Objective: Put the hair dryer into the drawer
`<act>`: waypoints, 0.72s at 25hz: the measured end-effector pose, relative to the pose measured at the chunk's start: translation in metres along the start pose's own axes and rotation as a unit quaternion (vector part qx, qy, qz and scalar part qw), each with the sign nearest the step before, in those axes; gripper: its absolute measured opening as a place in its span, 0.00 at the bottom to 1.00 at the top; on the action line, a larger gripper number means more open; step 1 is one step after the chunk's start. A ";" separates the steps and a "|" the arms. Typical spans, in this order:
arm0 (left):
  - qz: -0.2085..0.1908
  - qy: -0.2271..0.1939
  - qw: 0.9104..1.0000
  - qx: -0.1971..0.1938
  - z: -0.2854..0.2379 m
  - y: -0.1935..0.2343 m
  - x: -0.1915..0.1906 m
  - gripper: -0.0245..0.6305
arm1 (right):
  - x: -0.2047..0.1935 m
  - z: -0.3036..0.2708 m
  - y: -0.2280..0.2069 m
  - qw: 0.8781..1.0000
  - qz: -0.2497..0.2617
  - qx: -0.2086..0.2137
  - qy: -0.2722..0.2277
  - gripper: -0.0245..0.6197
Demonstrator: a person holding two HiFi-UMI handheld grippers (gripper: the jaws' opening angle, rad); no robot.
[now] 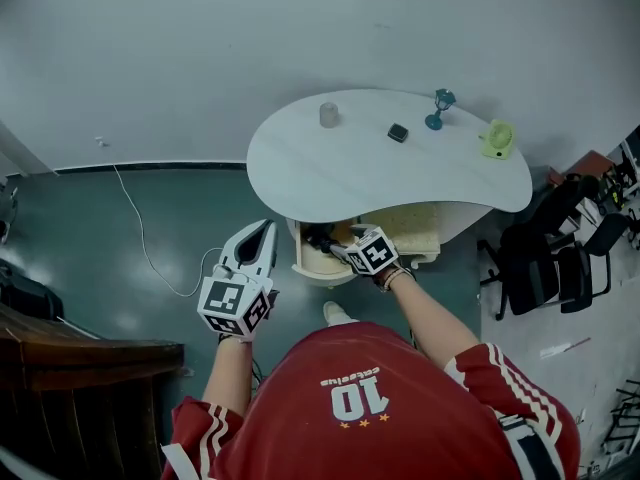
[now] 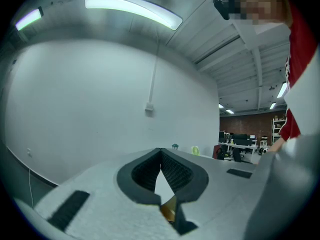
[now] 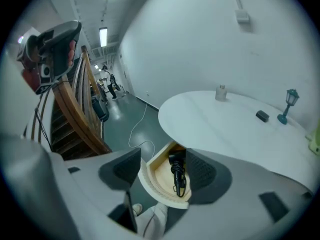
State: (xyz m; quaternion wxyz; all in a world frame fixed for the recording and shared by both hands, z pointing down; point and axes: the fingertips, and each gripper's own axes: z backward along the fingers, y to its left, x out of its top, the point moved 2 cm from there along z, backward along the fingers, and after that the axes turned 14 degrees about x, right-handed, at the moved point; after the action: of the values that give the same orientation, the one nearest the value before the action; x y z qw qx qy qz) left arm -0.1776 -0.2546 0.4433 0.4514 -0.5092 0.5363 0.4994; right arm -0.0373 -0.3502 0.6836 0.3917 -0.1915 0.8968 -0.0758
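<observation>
Two risks: your right gripper (image 3: 162, 170) hangs released and empty, the dryer (image 3: 176, 161) lying in the open drawer (image 3: 150, 181) just beyond its fingers. Dipping lower could snag the cord (image 3: 181, 183), or shutting could pinch it. Your left gripper (image 2: 160, 154) is clenched on nothing.

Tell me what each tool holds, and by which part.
Nothing. The left tool is shut and empty; the right tool is open over the drawer, where the hair dryer lies free.
</observation>
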 end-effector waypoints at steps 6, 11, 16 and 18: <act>-0.012 -0.030 0.999 -0.022 0.019 -0.011 0.030 0.04 | 0.037 0.056 0.033 0.997 0.014 -0.019 -0.077 0.48; -0.015 -0.048 0.998 -0.029 0.040 -0.014 0.043 0.04 | 0.061 0.106 0.068 0.986 0.020 -0.028 -0.160 0.48; -0.024 -0.070 0.997 -0.034 0.069 -0.021 0.063 0.04 | 0.088 0.162 0.115 0.972 0.061 -0.040 -0.224 0.48; -0.030 -0.081 0.996 -0.037 0.082 -0.026 0.072 0.04 | 0.098 0.184 0.133 0.964 0.077 -0.046 -0.249 0.48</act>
State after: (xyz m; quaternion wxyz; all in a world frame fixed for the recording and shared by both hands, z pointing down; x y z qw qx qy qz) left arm -0.1594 -0.1799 0.3621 0.4887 -0.4995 0.4637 0.5447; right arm -0.0012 -0.2657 0.4544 0.5979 -0.1525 0.7856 0.0459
